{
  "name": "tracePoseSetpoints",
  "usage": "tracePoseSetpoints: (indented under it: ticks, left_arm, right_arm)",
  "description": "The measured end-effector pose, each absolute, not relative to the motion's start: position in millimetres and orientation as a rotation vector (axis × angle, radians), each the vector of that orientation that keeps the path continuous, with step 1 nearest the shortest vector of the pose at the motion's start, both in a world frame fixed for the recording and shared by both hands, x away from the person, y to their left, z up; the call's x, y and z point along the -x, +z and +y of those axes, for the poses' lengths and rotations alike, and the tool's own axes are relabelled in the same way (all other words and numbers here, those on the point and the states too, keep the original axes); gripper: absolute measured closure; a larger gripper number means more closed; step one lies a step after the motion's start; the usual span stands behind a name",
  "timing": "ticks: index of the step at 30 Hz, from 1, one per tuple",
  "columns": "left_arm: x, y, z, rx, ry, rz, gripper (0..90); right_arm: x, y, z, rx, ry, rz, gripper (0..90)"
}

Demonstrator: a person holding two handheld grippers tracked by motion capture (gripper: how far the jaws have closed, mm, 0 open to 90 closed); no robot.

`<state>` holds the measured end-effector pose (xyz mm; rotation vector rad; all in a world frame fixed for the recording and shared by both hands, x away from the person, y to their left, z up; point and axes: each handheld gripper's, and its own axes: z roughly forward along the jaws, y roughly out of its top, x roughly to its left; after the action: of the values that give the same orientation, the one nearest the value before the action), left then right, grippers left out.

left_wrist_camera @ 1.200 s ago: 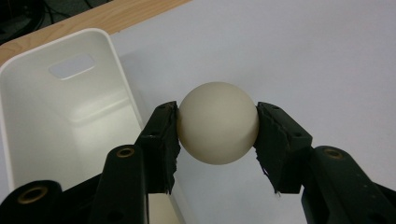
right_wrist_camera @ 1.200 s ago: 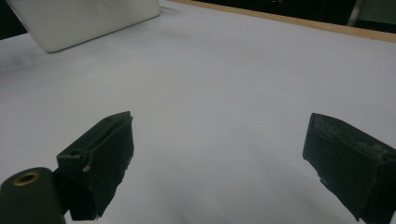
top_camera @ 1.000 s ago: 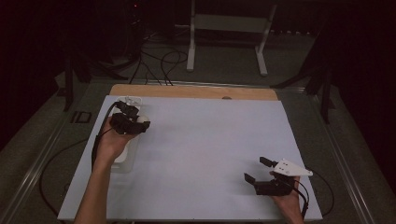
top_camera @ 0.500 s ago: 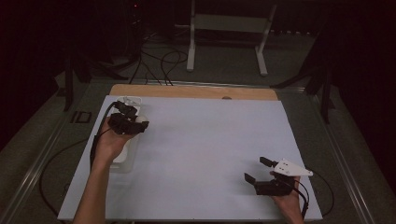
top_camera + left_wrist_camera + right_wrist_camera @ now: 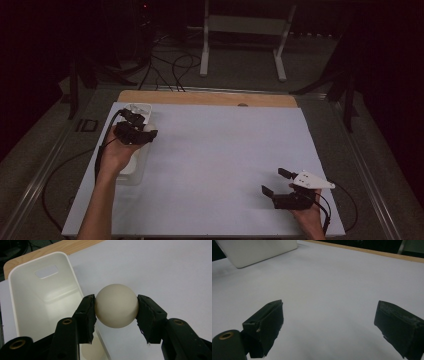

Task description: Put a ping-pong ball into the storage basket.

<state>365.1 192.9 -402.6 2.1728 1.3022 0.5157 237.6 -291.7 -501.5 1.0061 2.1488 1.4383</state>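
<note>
A cream-white ball (image 5: 116,306) sits clamped between the two black jaws of the left gripper (image 5: 116,312), the pads pressing on its opposite sides, so it is held clear of the white sheet (image 5: 220,165) that covers the table. In the left gripper view the ball hangs just beside the long wall of a white bin (image 5: 37,297), over the sheet rather than over the bin's opening; the bin is an oblong tub with rounded corners and a slot handle cut in its far end wall, and something pale and round, too cut off to identify, shows low in the picture beneath the left-hand jaw. From the high view the left gripper (image 5: 134,131) and ball (image 5: 149,128) are near the table's far left corner, with the bin (image 5: 135,107) lying along the left edge and reaching back toward the strip of bare wood (image 5: 210,98) at the far edge. The left hand (image 5: 117,152) comes up from the near edge and partly covers the bin's nearer part. Well apart from all this, close to the near right corner, the right hand (image 5: 307,212) rests the right gripper (image 5: 275,183) low over the sheet; its jaws stand wide apart with nothing between them, as the right gripper view (image 5: 329,322) also shows, where the bin (image 5: 259,250) appears far off. A cable (image 5: 345,200) loops from that gripper toward the right edge.
</note>
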Motion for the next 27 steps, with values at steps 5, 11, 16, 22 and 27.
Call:
tracePoseSetpoints:
  ticks: [5,11,16,22,27]
  left_arm:
    - [-365,-403,194,-2.17,0.518,1.306,51.2]
    - [-363,-402,198,-2.167,0.527,1.315,51.3]
    - [-362,-402,200,-2.161,0.531,1.321,51.2]
    - [-362,-403,203,-2.165,0.537,1.327,51.3]
    - [-361,-403,204,-2.163,0.537,1.332,51.2]
  right_arm:
    - [-238,-501,-292,-1.009,1.439,2.147,8.2]
    - [-238,-501,-292,-1.009,1.438,2.148,8.2]
    - [-238,-502,-292,-1.009,1.436,2.148,8.2]
    - [-238,-502,-292,-1.01,1.437,2.148,8.2]
    - [-238,-502,-292,-1.008,1.438,2.149,8.2]
